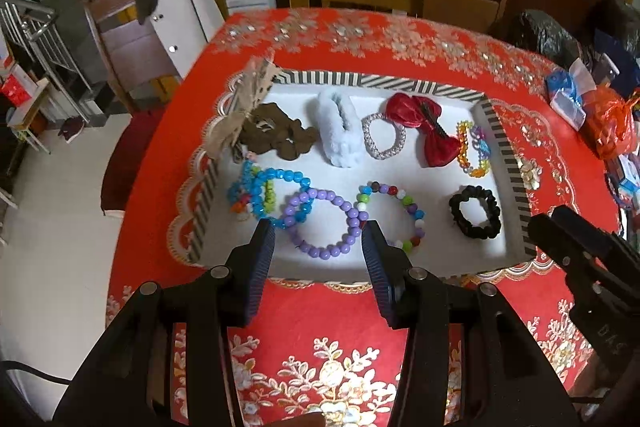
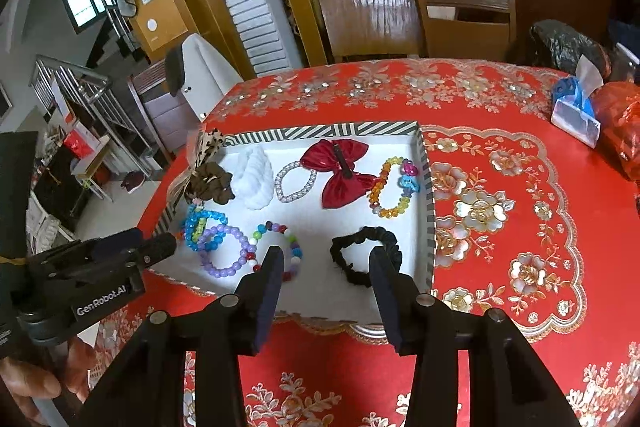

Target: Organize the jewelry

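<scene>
A striped tray (image 1: 380,81) (image 2: 320,131) with a white floor holds the jewelry. Its near row has a blue bead bracelet (image 1: 280,174), a purple bead bracelet (image 1: 354,213) (image 2: 242,255), a multicoloured bead bracelet (image 1: 416,215) (image 2: 294,247) and a black scrunchie (image 1: 494,211) (image 2: 360,239). Behind them lie a brown scrunchie (image 1: 280,135), a white fluffy clip (image 1: 340,131), a silver bracelet (image 1: 366,135), a red bow (image 1: 424,131) and an amber bead bracelet (image 1: 464,147). My left gripper (image 1: 319,231) hovers open above the purple bracelet, holding nothing. My right gripper (image 2: 326,255) hangs open near the black scrunchie, also empty.
The tray sits on a red floral tablecloth (image 2: 500,227). A leopard-print bow (image 1: 244,107) is tied at the tray's far left corner. A blue tissue pack (image 2: 572,111), an orange bag (image 2: 624,131) and a black bag (image 2: 568,47) lie at the right. Wooden chairs (image 2: 464,19) stand behind the table.
</scene>
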Demonstrator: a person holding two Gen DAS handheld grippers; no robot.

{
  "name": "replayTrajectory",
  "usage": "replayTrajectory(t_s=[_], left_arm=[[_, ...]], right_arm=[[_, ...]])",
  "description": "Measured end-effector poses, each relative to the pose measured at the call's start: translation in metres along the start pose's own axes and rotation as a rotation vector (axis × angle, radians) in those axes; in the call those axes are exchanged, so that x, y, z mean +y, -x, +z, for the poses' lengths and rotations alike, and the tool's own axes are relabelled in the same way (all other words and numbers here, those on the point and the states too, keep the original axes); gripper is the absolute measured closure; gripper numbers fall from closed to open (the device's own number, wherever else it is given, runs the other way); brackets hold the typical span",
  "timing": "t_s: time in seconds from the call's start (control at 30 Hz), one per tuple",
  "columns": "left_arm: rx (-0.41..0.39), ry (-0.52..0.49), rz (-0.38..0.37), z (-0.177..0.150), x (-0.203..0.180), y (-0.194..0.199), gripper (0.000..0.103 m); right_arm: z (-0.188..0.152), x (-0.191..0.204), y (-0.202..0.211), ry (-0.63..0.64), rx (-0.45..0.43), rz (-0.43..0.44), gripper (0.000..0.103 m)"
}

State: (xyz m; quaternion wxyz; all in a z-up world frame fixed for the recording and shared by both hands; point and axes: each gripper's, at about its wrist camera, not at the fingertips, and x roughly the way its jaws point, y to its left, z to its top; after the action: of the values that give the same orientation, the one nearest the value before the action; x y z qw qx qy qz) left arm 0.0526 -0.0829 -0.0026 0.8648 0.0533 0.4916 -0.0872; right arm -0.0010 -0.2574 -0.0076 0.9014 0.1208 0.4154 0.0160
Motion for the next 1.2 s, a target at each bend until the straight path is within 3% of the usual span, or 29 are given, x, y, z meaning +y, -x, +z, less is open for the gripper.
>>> replayTrajectory(t_s=[0.23, 0.37, 1.2], left_arm=[[-0.037, -0.005, 0.022, -0.013, 0.000, 0.018, 0.058], [-0.052, -0.001, 0.022, -0.018, 0.001, 0.027, 0.058], [-0.104, 0.013, 0.049, -0.034, 0.011, 0.062, 0.058]], right_arm=[[-0.006, 0.007, 0.017, -0.004, -0.026, -0.004, 0.059], [-0.008, 0.010, 0.024, -0.007, -0.036, -0.008, 0.052], [-0.016, 0.033, 0.040, 0.060, -0.040, 0.018, 0.050]])
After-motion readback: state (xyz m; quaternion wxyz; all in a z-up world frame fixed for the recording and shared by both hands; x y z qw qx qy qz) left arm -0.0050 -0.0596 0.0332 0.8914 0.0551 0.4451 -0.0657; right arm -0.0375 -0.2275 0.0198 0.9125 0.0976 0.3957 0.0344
